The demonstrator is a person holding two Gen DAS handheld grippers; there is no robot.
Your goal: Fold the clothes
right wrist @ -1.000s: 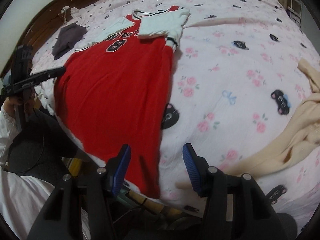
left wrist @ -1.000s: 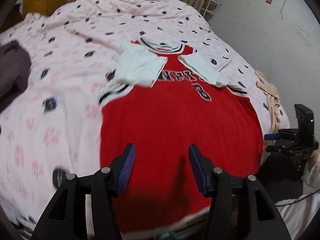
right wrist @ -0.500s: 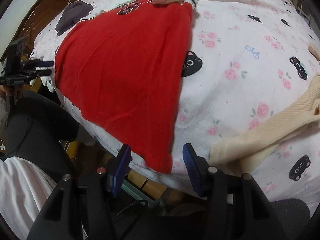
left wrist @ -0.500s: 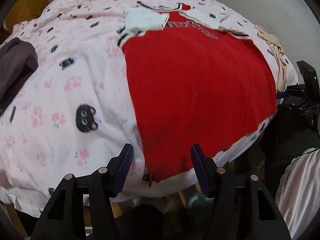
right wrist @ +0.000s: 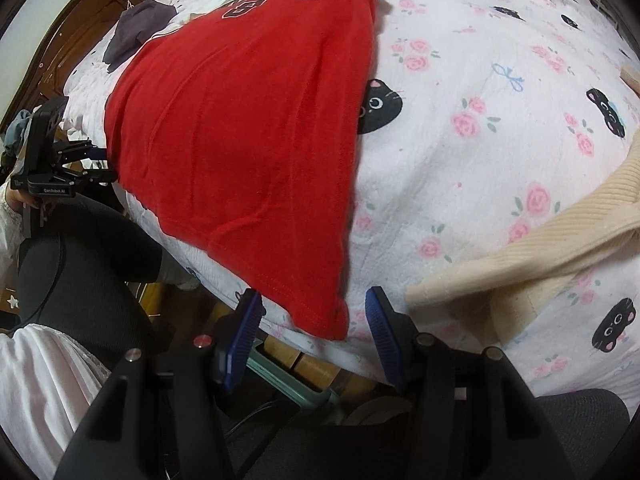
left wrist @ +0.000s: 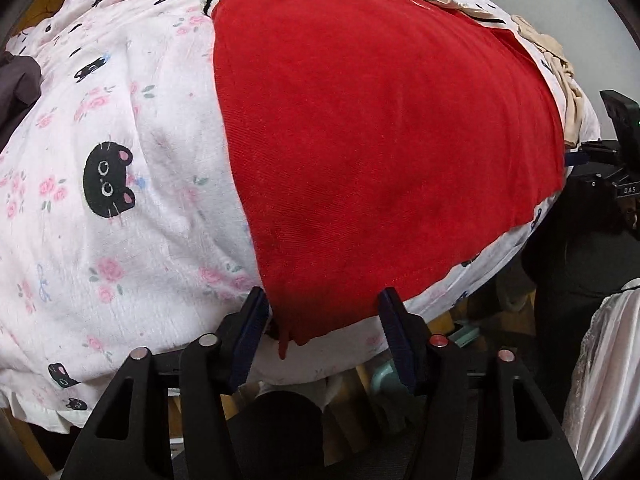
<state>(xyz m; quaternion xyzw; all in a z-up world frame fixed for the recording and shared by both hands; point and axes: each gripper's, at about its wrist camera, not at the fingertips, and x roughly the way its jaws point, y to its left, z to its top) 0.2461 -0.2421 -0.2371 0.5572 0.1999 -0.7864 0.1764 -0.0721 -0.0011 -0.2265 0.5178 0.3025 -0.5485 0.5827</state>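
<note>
A red jersey [left wrist: 380, 128] lies spread flat on the bed, its white sleeves folded in over the chest at the far end. Its bottom hem reaches the near edge of the bed, one corner hanging slightly over.

Even, soft indoor light; both views are sharp at centre. Fisheye bends the bed [left wrist: 120, 200] outward, with dark vignetted corners and shadow underneath.
</note>
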